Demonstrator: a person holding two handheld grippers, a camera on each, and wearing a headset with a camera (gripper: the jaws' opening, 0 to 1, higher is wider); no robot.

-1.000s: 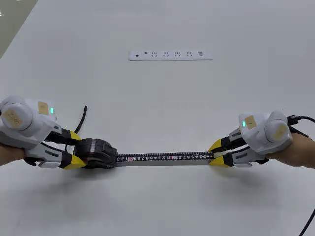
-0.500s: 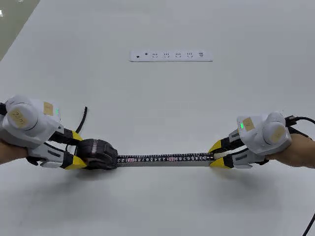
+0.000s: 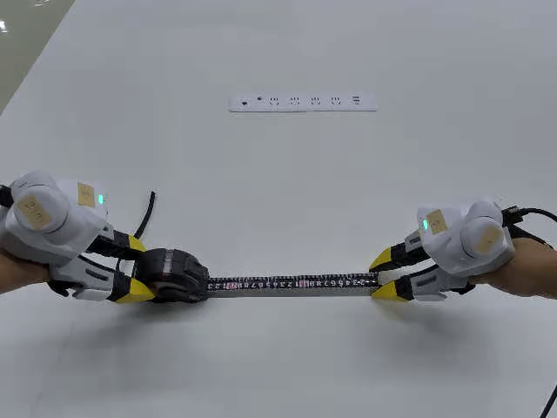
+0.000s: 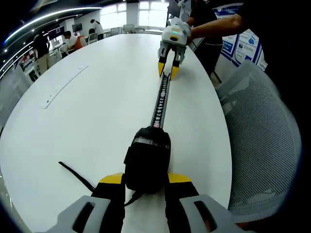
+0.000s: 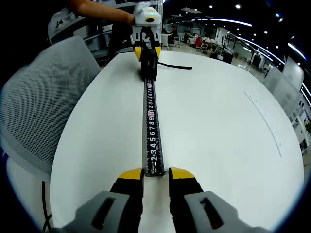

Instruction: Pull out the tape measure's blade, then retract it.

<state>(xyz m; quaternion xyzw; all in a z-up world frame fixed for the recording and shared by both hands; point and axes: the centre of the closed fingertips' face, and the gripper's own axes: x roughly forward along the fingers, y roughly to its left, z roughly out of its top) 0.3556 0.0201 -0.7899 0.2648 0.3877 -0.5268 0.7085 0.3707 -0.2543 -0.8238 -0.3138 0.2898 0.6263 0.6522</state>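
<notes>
Tabletop [image 3: 278, 174], white, wide. Power strip [image 3: 303, 102] lies far back at centre, well apart from the work. A black cord [image 3: 144, 212] trails on the surface beside the left claw, running away from the near edge. The left gripper view puts a mesh chair [image 4: 262, 136] off the tabletop's near side. Nothing lies across the blade's line between the two claws.

Tape measure [image 3: 171, 274] sits at near left, its black case on the tabletop. Blade [image 3: 296, 283] is drawn out flat to the right, numbers up, resting on the surface.

Left claw [image 3: 135, 267] points right, low and roughly level, clenched on the tape measure, with a yellow tip on each side of the case; its own view shows the case between the tips [image 4: 145, 178]. Right claw [image 3: 384, 275] points left, facing the other one, and grips the blade's free end, which sits between its tips in its own view [image 5: 155, 173]. A hand holds each gripper from the outer side.

Against a second ago: both grips unchanged. The case sits a touch further left, and the drawn length looks much the same.
</notes>
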